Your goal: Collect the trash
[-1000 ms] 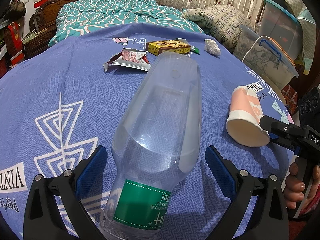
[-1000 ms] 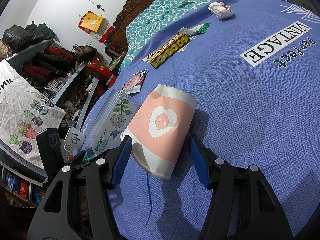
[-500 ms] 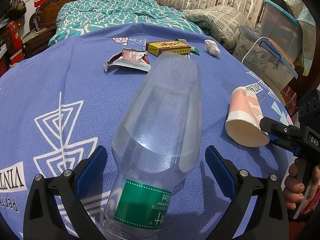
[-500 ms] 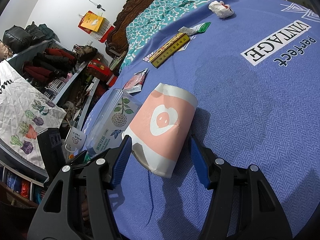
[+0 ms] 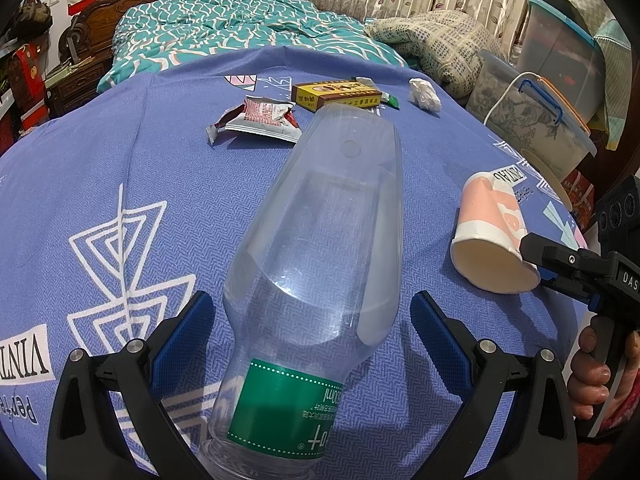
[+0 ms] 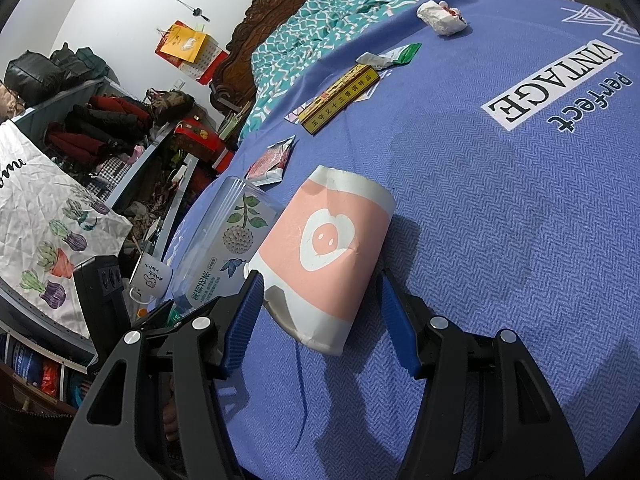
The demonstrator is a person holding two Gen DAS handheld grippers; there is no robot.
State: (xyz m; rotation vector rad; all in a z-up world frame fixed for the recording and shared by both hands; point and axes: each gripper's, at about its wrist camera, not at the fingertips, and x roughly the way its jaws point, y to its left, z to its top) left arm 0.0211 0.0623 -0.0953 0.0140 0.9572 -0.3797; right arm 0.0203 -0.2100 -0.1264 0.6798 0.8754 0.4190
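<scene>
— Where does the trash sit against each pair of tongs?

— The clear plastic bottle lies on its side on the blue bedspread, right between the pads of the left tongs. Its long axis runs straight out along the fingers – green-labelled neck end toward the camera, base pointing away. The pads stand clear of it on both sides, so those tongs are open and grip nothing.

— And the right?

— The pink paper cup lies on its side too, its axis roughly in line with the right tongs, rim end nearest them. The pads flank that end; from the wrist view they sit very close to the cup wall, but I see no squeeze or dent there, so I read them as open around it, not clamped.

— So what does the next move turn on?

— Each piece is already bracketed by its own hand, axis along the fingers – closing across the width should do it, I'd judge. The wrapper, yellow box and crumpled tissue lie well beyond, further up the bedspread
</scene>
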